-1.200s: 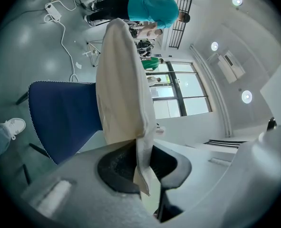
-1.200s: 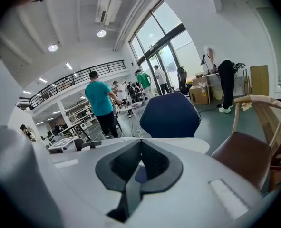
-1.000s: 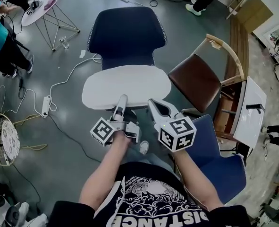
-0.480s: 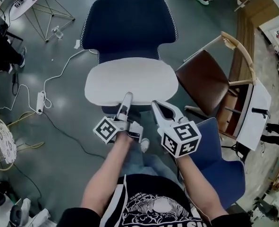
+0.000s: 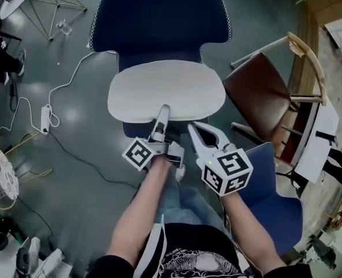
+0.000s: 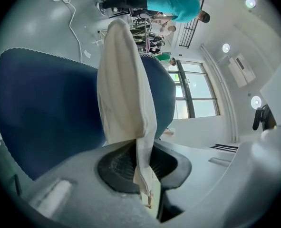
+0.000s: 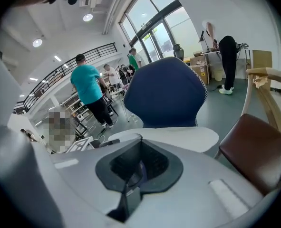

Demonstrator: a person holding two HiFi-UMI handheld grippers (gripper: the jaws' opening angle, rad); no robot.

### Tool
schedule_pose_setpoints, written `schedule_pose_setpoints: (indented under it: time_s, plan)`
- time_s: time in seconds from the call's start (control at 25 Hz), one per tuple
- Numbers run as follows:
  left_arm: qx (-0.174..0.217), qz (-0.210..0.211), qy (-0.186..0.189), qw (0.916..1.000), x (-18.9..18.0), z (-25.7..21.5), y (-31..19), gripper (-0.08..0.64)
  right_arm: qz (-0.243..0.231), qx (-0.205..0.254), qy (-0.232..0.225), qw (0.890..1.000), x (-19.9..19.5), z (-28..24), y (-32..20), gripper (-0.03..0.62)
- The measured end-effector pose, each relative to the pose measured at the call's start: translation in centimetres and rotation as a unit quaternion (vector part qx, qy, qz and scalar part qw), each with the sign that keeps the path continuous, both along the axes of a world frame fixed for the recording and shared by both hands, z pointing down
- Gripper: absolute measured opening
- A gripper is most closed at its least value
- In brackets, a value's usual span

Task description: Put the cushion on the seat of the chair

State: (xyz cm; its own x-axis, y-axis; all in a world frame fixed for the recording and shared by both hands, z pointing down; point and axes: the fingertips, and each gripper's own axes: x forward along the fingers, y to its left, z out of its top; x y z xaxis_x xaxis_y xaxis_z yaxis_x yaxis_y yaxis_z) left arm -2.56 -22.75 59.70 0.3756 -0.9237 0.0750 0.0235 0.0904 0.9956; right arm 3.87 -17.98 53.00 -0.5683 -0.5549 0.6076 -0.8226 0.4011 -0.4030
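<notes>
Pinches the front hem of the cushion (image 5: 166, 90) in the left tool (image 5: 163, 110), with the fabric clamped between the jaws. Holds the right tool (image 5: 191, 127) just beside it, jaws pressed together on nothing, tip short of the cushion's edge. Spreads the pale cushion roughly level over the seat of the dark blue chair (image 5: 159, 16), covering most of it; cannot tell whether it touches. Stands between a brown chair (image 5: 257, 94) on the right and a white cable (image 5: 72, 77) on the grey floor (image 5: 72, 167) on the left.
</notes>
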Motion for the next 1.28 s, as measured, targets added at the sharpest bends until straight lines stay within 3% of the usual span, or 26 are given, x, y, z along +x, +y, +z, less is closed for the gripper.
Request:
schedule_pose_setpoints:
  time_s: [0.6,0.84,1.16,1.28]
  plan:
    - [-0.018,0.007,-0.031,0.9993,0.3,5.5,-0.4,0.049,0.0,-0.028,0.003,1.0,0.7,3.1,0.4,-0.003]
    - [-0.047,0.008,-0.017,0.9987,0.3,7.0,0.9,0.061,-0.004,-0.032,-0.001,0.999,0.0,3.4,1.1,-0.003]
    - [-0.057,0.04,-0.005,0.9976,1.1,8.9,2.4,0.112,-0.013,-0.044,0.003,0.999,-0.1,4.5,3.3,-0.003]
    - [-0.074,0.057,-0.02,0.9954,1.3,10.4,3.3,0.13,-0.014,-0.048,0.005,0.999,0.0,5.0,3.8,-0.003]
